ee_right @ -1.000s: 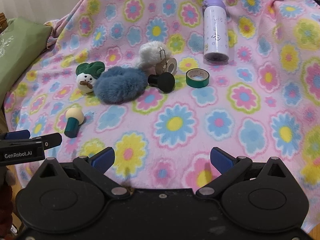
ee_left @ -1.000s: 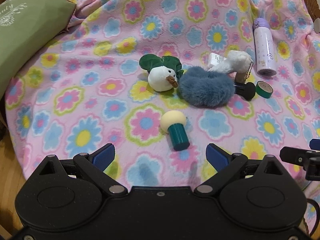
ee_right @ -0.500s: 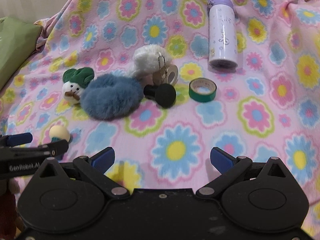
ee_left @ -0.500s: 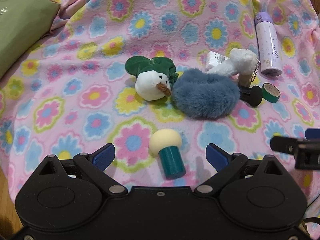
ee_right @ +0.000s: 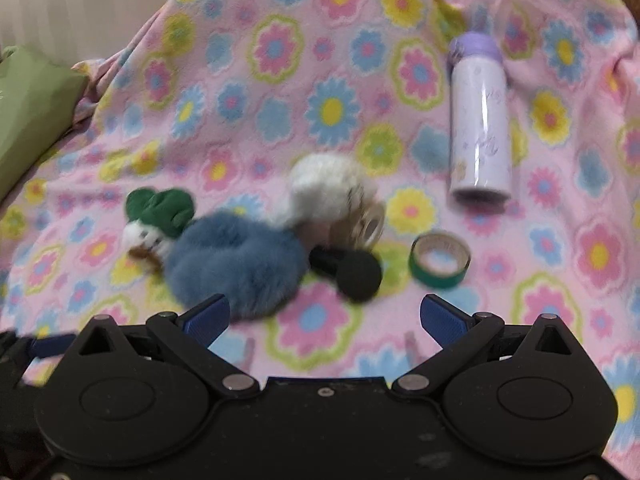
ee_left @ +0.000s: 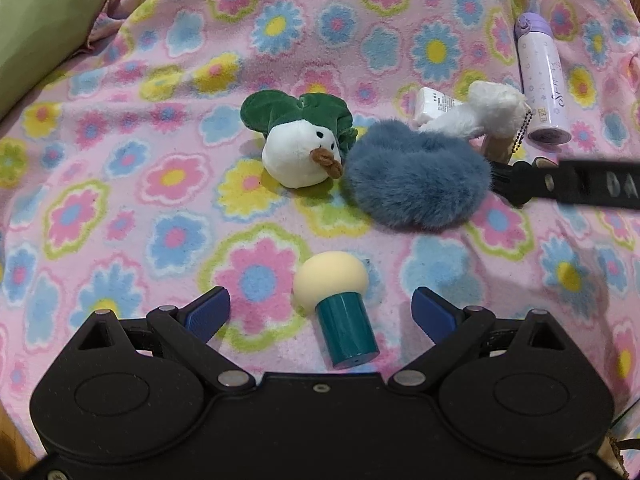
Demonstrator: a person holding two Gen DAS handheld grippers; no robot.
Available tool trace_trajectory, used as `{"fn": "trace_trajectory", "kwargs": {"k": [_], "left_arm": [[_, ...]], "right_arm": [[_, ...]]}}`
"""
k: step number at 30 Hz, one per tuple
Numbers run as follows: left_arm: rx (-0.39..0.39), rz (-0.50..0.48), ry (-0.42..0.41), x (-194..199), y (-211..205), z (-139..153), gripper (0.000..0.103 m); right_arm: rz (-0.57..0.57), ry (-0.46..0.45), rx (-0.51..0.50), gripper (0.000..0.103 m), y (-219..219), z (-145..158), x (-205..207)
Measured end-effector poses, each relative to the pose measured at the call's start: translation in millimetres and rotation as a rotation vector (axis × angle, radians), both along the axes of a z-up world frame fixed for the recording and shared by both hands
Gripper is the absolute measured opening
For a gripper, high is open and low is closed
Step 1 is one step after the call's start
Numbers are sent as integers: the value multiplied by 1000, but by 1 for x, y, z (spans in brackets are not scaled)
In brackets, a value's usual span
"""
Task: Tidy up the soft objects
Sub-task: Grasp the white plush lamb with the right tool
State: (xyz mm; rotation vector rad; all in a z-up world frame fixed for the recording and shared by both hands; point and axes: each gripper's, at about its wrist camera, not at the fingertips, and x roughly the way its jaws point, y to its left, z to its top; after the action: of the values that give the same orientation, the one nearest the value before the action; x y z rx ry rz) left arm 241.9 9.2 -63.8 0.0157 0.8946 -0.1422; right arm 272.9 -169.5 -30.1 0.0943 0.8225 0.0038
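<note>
left gripper spread wide, right gripper likewise

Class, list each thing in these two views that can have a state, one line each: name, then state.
left gripper: open, straddling the mushroom toy
right gripper: open, empty
mushroom toy: lying on its side
purple bottle: lying down, cap on
green tape roll: lying flat
snowman plush: touching the blue fluffy scrunchie

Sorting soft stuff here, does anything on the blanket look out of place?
Yes: among the plush toys lie hard items, a purple bottle on its side and a green tape roll.
</note>
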Motion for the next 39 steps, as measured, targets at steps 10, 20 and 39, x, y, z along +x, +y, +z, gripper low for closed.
{"fn": "trace_trajectory", "kwargs": {"k": [10,20,39], "left_arm": [[-26,-2,11,3,1,-2,94],[-49,-5,8,3,3,-1,88],[-31,-11,6,8,0,-3,87]], "right_arm": [[-54,-79,-9,102,-4,-4,50],[-46,-85,-44,92,8,-20,74],[-34,-168,62,11,-17,4,72]]}}
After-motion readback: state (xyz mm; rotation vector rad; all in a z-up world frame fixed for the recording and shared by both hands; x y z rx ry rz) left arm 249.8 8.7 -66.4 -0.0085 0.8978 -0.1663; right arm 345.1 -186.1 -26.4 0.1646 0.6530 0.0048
